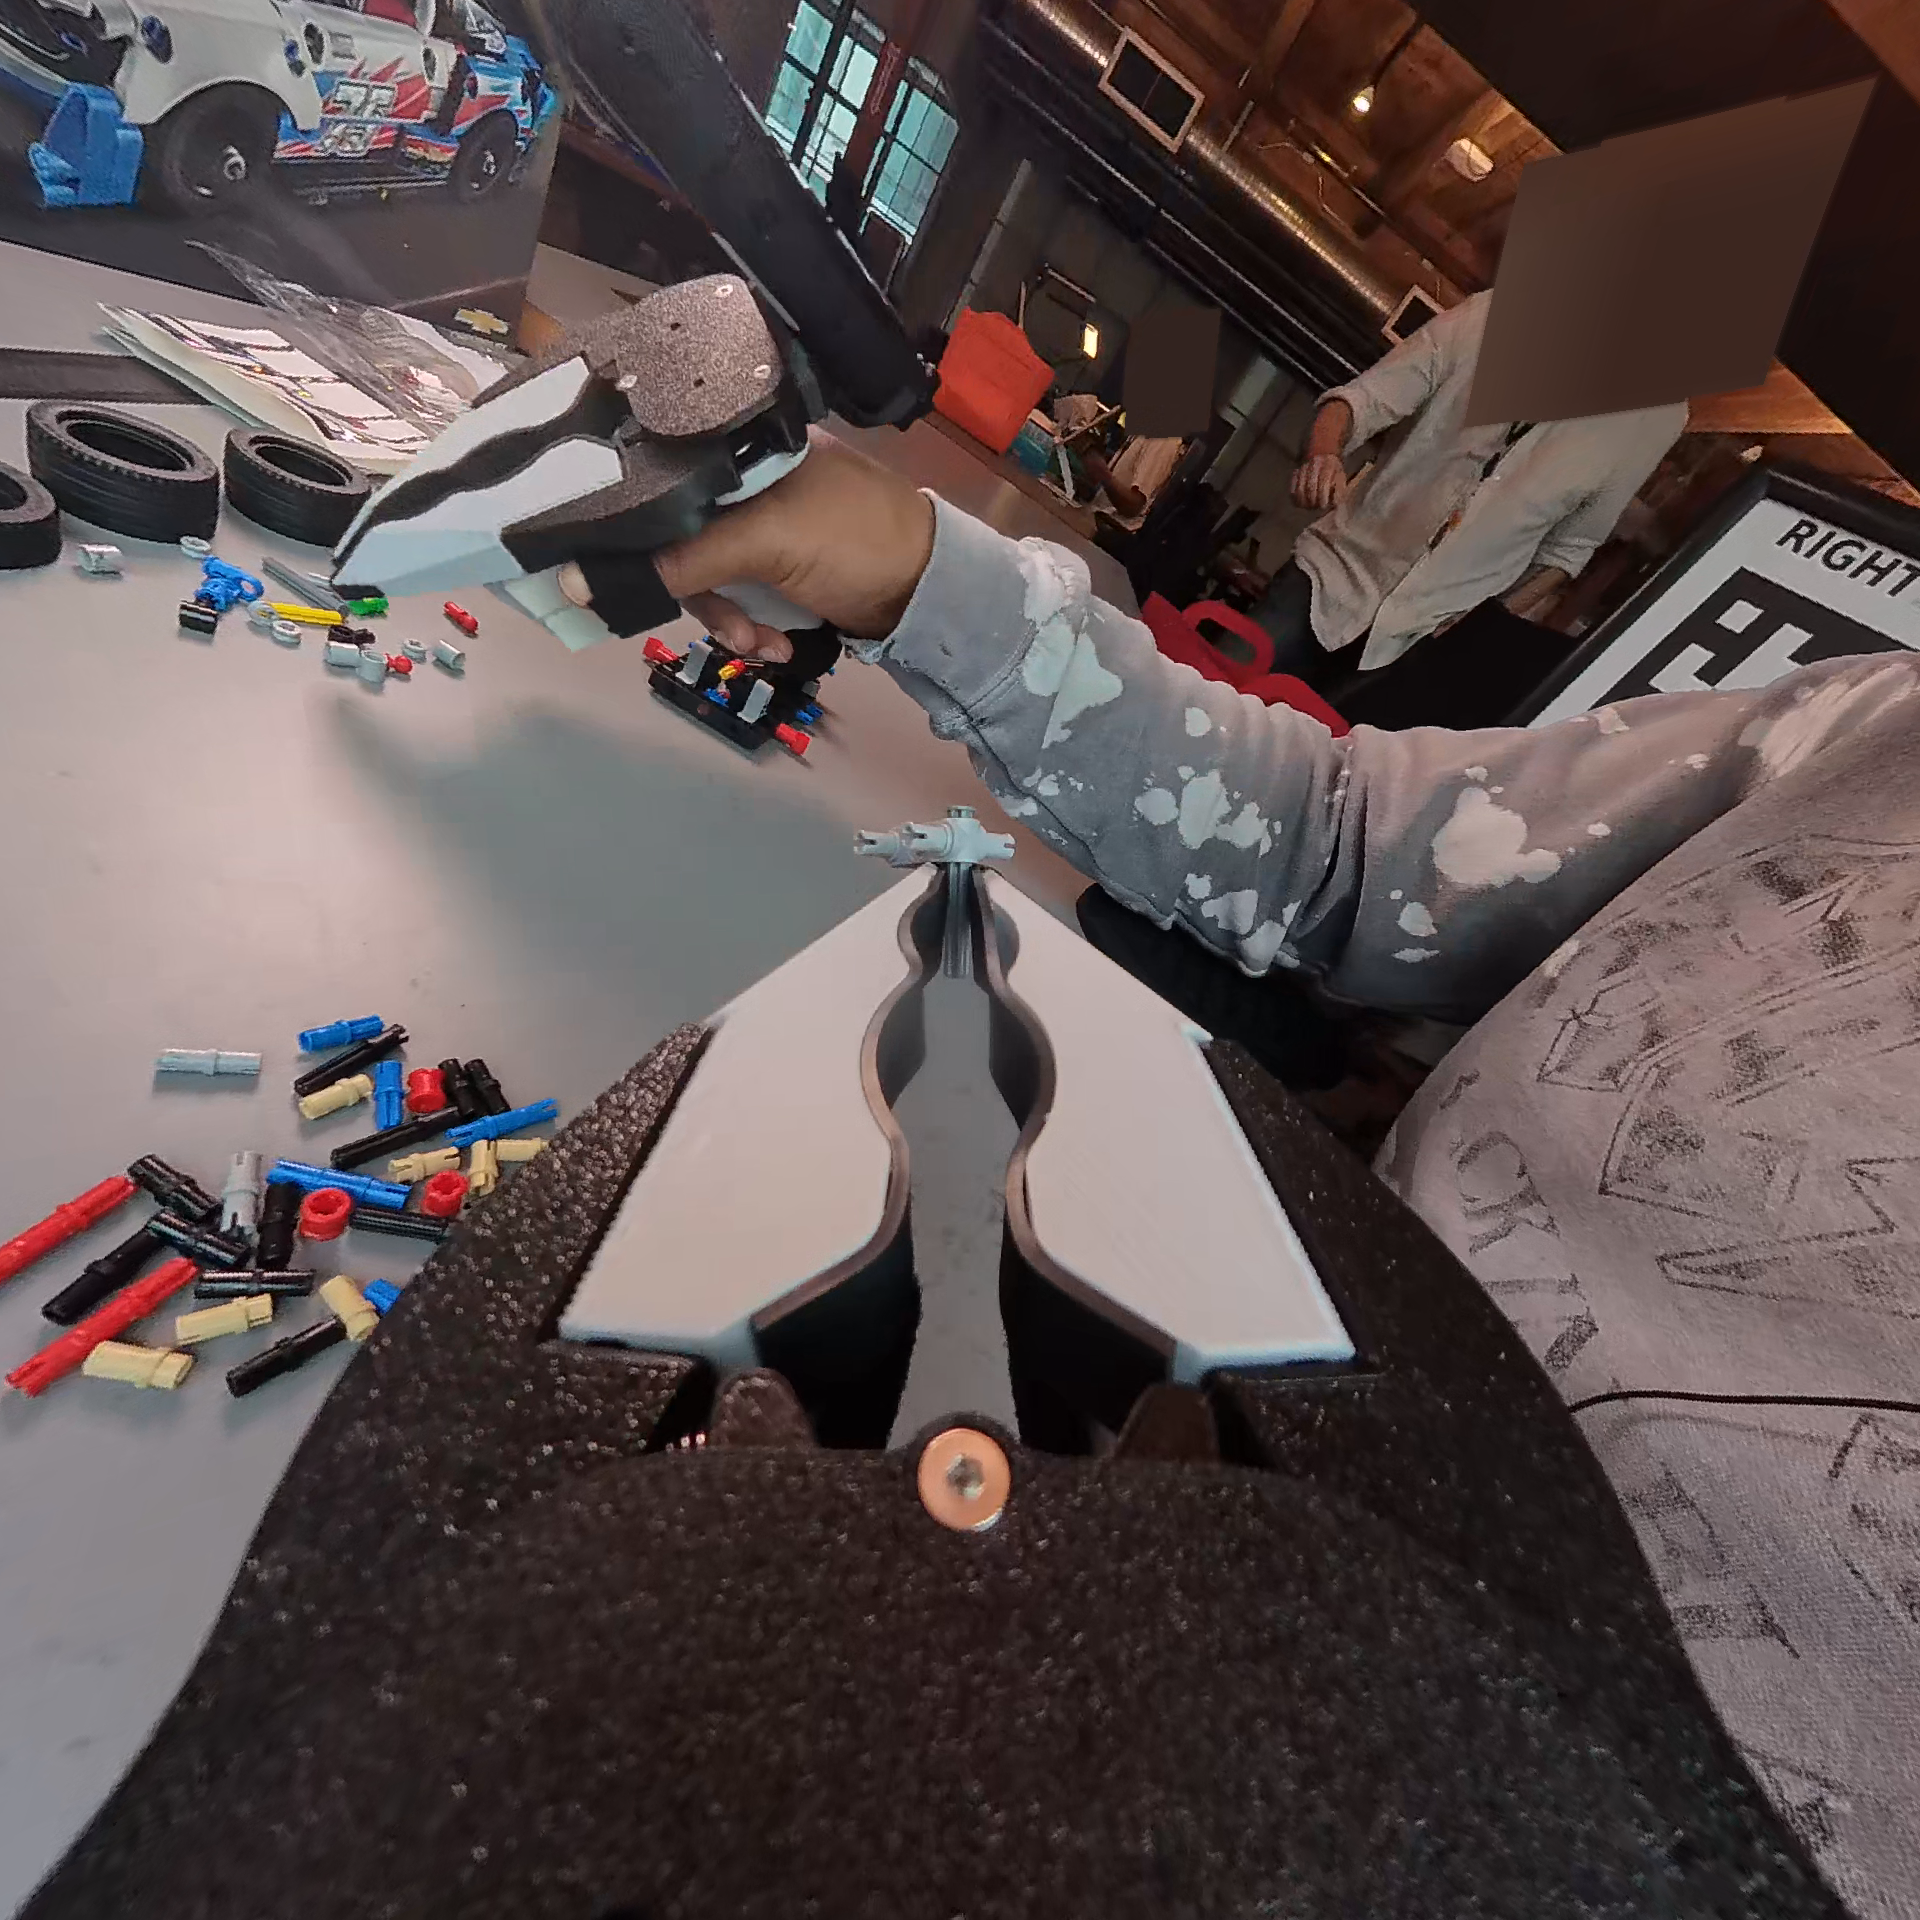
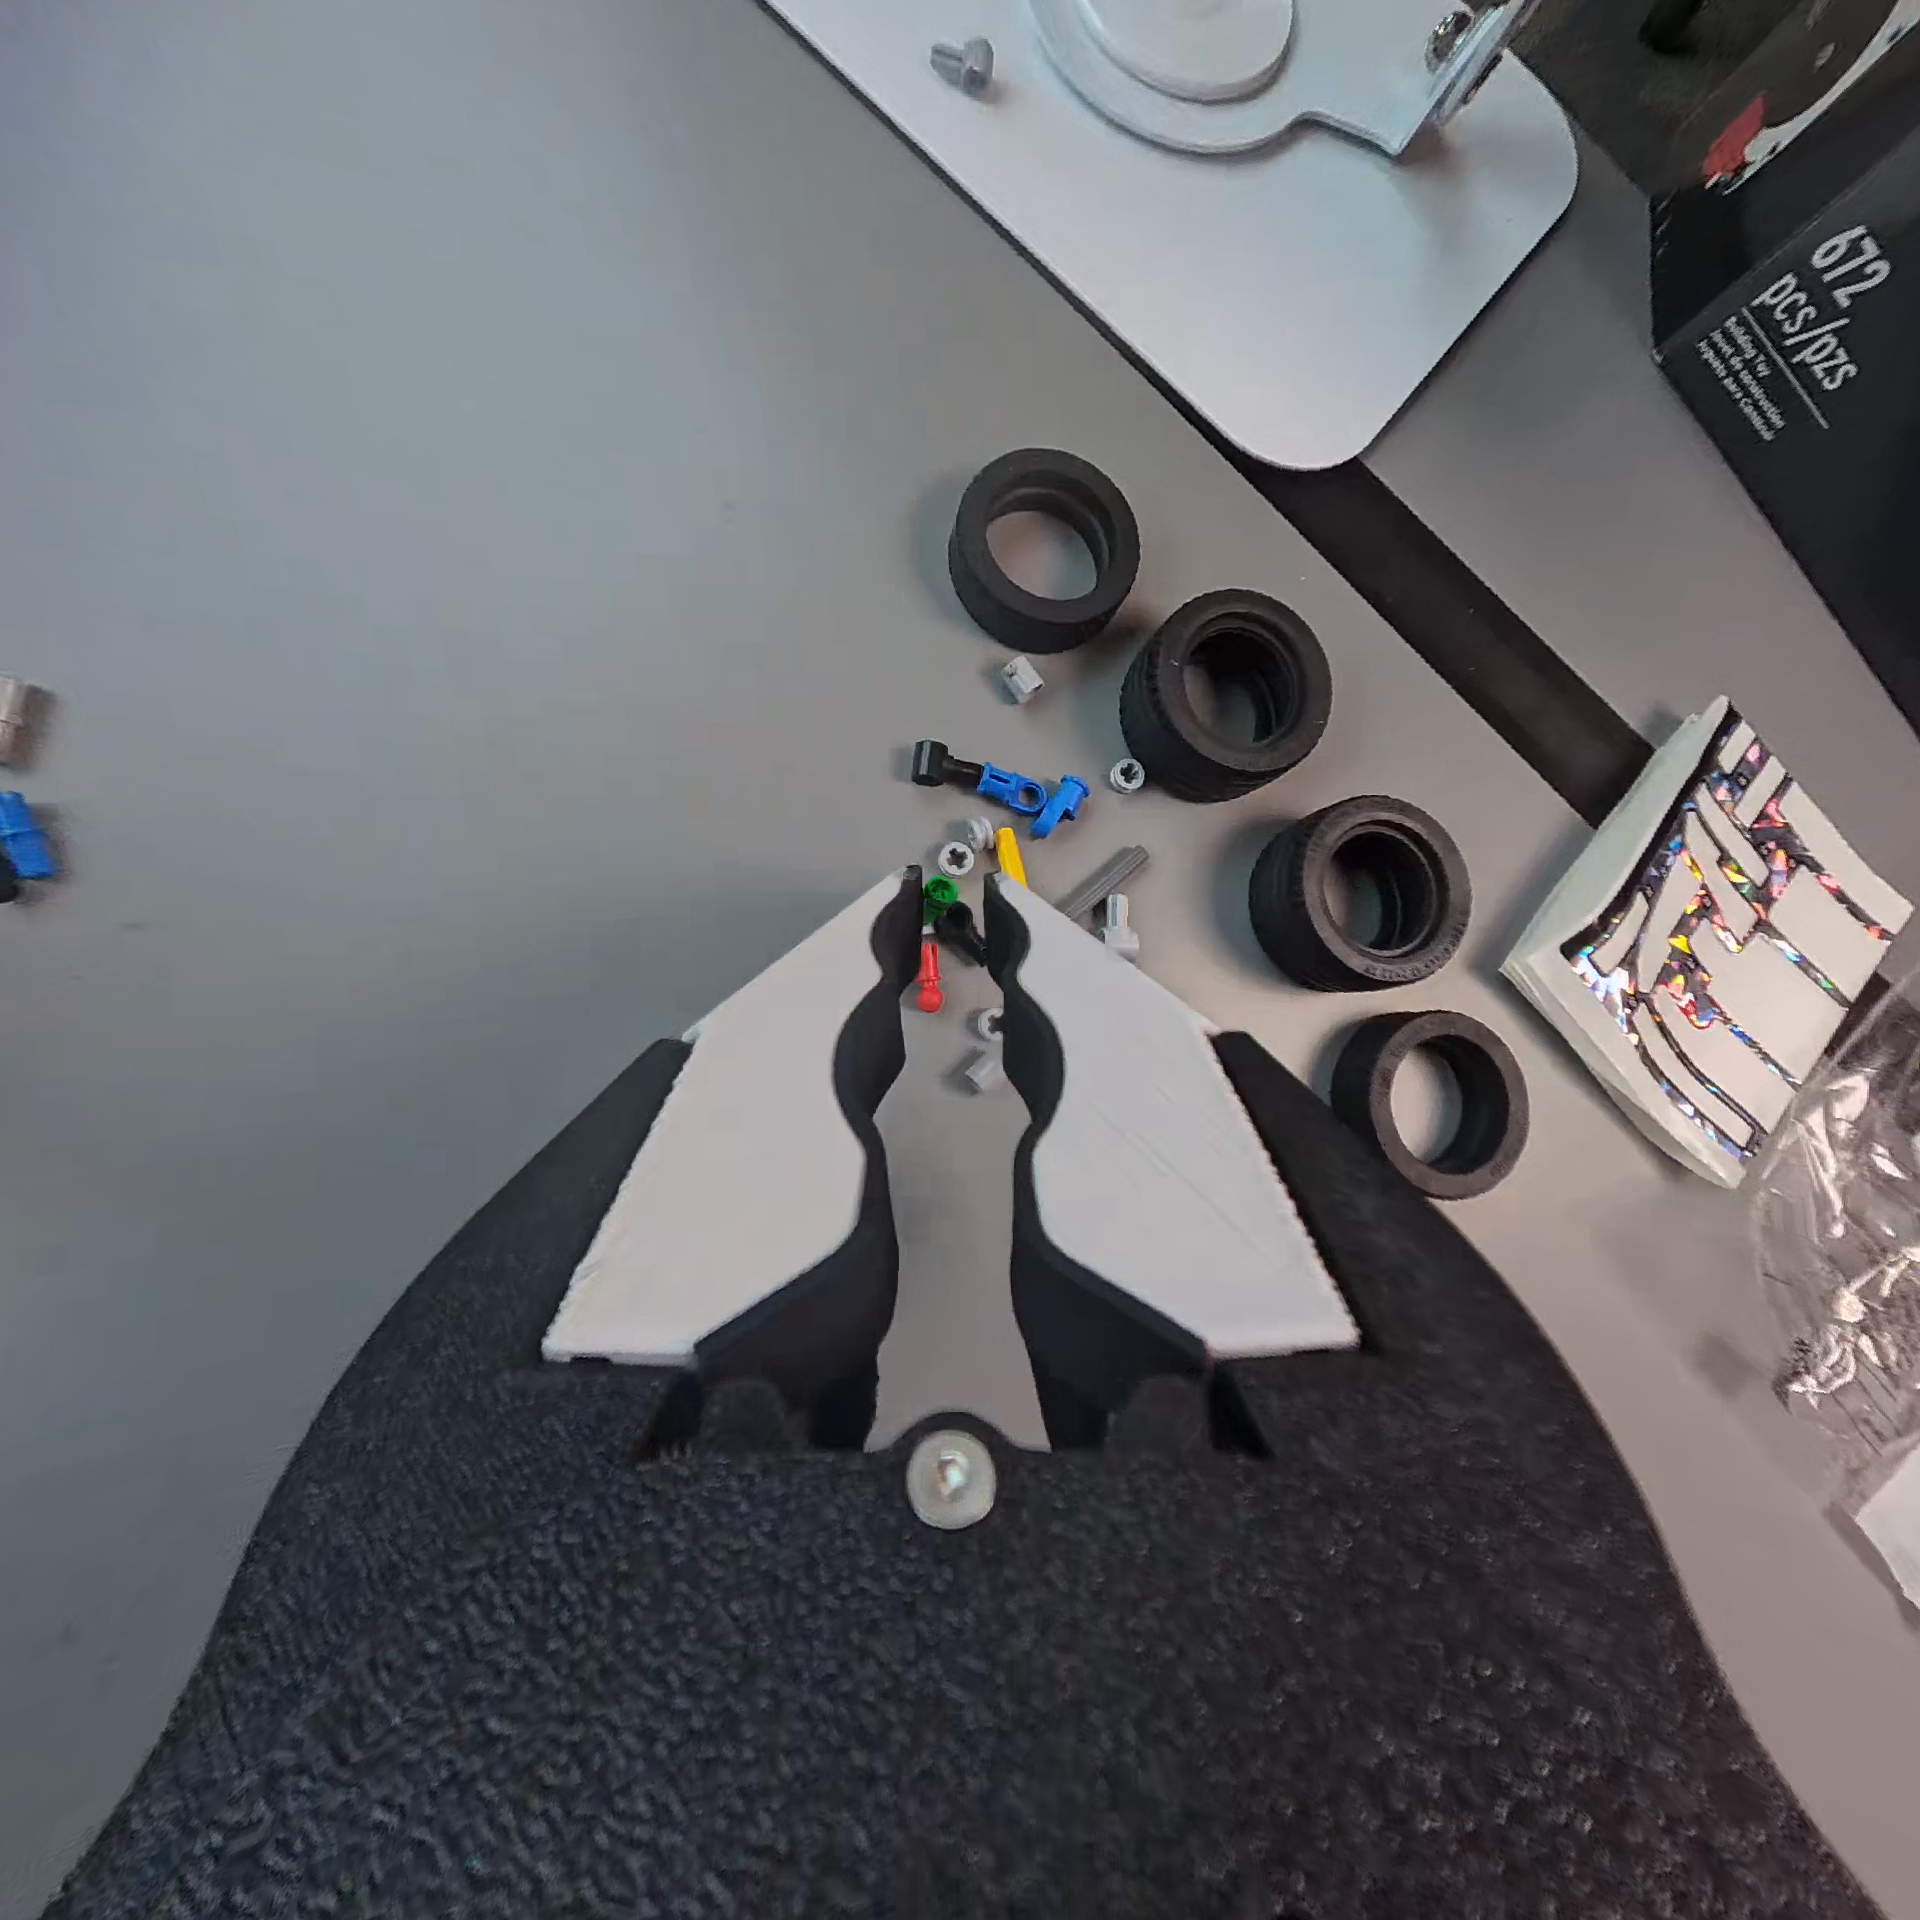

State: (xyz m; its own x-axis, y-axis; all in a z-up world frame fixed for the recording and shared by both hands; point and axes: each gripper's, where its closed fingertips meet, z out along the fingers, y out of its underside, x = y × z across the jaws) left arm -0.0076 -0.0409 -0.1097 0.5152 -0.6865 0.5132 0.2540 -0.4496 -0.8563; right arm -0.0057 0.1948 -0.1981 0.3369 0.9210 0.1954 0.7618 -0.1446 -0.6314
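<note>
My left gripper (image 1: 957,896) is shut on a small grey connector piece (image 1: 940,844), gripping its stem and holding it above the grey table (image 1: 468,831). My right gripper (image 2: 951,888) is narrowly open, low over a scatter of small parts. A green piece (image 2: 940,894) and a black pin (image 2: 964,928) lie between its tips, and a red pin (image 2: 930,977) lies farther back between the fingers. The right gripper also shows in the left wrist view (image 1: 358,582), held in a hand, its tips at the table by the green piece.
Several black tyres (image 2: 1226,696) lie right of the right gripper, beside a sticker sheet (image 2: 1704,935) and a clear bag (image 2: 1849,1247). A pile of coloured pins (image 1: 312,1174) and a black part-built assembly (image 1: 738,696) are on the table. A person (image 1: 1455,499) stands behind. Tip to tip, the grippers are about 25 cm apart.
</note>
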